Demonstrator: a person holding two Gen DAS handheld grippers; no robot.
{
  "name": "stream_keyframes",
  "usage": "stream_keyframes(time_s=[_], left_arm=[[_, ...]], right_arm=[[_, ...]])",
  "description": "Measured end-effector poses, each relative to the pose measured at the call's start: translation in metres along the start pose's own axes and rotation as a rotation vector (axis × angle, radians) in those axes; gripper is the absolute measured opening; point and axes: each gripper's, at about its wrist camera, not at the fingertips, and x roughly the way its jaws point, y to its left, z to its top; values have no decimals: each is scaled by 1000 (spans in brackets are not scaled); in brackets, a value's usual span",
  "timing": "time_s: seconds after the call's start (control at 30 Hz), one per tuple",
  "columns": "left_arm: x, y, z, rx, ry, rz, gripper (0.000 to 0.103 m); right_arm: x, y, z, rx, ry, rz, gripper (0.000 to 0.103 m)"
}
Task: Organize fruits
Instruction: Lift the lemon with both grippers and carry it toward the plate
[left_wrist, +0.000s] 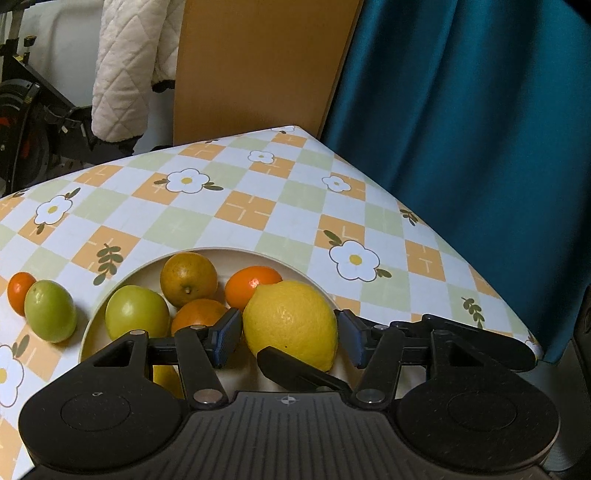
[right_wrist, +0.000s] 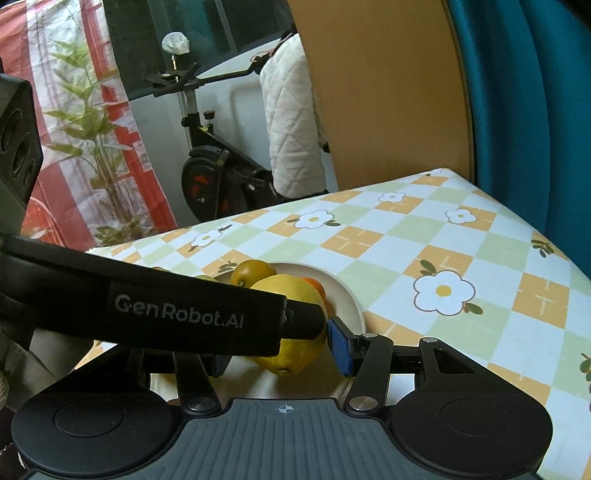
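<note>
A big yellow lemon (left_wrist: 290, 321) hangs over the right part of a cream plate (left_wrist: 258, 253). My left gripper (left_wrist: 288, 334) is shut on it, a blue pad against each side. My right gripper (right_wrist: 282, 354) also grips the lemon (right_wrist: 291, 354); its right pad touches the peel, while its left pad is mostly hidden behind the left gripper's black arm (right_wrist: 177, 314). One right finger (left_wrist: 295, 365) lies against the lemon's near side. In the plate lie a green fruit (left_wrist: 136, 314), a brownish orange (left_wrist: 188, 278) and two oranges (left_wrist: 253, 286).
Outside the plate, at the left, a small orange (left_wrist: 20, 293) and a green fruit (left_wrist: 50, 310) lie on the flowered checkered tablecloth (left_wrist: 243, 206). The table's corner and right edge border a teal curtain (left_wrist: 461, 129). Behind stand a wooden board (left_wrist: 258, 62) and an exercise bike (right_wrist: 214, 166).
</note>
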Motion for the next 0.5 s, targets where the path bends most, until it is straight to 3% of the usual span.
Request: stream_keyframes(time_s=[0.5], left_arm=[[10,2,1,5,0,-5,59]], right_arm=[[10,-6,-2,-7,-6,-19,49]])
